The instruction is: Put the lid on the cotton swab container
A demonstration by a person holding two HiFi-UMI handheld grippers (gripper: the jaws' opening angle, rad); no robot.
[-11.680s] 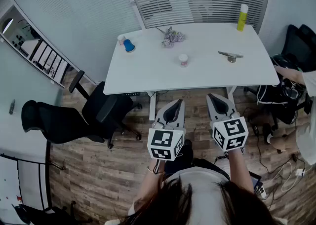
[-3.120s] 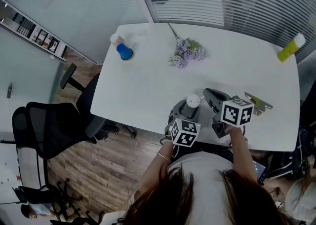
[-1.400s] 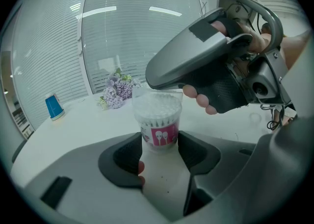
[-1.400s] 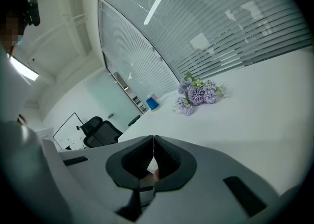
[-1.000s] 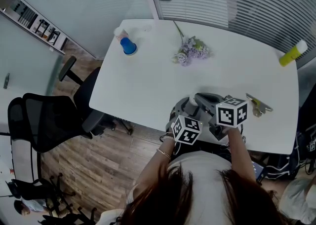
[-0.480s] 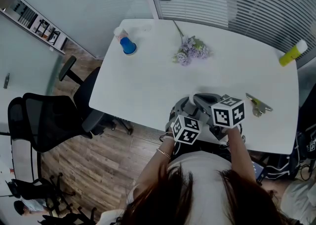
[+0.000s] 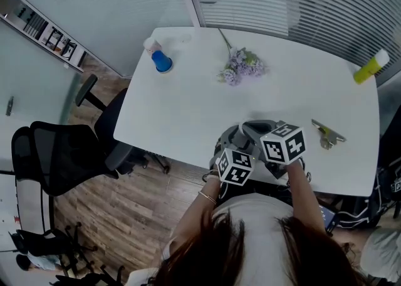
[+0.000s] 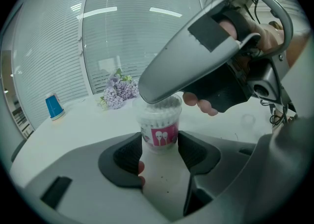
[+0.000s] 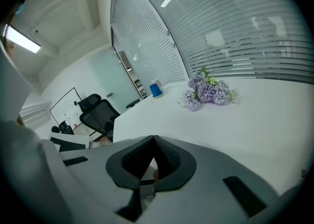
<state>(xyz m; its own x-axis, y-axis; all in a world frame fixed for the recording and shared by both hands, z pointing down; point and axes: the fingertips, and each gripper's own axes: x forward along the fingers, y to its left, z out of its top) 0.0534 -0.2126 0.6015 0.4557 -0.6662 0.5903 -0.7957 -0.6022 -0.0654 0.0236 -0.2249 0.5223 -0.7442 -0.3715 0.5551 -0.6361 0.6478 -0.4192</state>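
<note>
The cotton swab container (image 8: 159, 130), clear with a pink label and full of swabs, stands on the white table (image 7: 188, 103) near its front edge. My left gripper (image 8: 160, 144) is shut on it, one pad on each side of the label. My right gripper (image 8: 145, 93) lies across the container's top, jaws shut and pointing past it toward the flowers. In the right gripper view the right gripper (image 9: 153, 142) has its tips together; I cannot tell if anything thin sits between them. The top is covered, so a lid is not visible. In the head view both grippers (image 7: 241, 134) hide the container.
A bunch of purple flowers (image 7: 241, 65) lies mid-table. At the far left corner stands a blue cup (image 7: 161, 62). A yellow bottle (image 7: 369, 67) is at the far right, with a metal clip (image 7: 326, 133) right of the grippers. A black office chair (image 7: 56, 159) stands left of the table.
My right gripper has shifted a little to the left, further over the container. The left gripper and the container have stayed in place.
</note>
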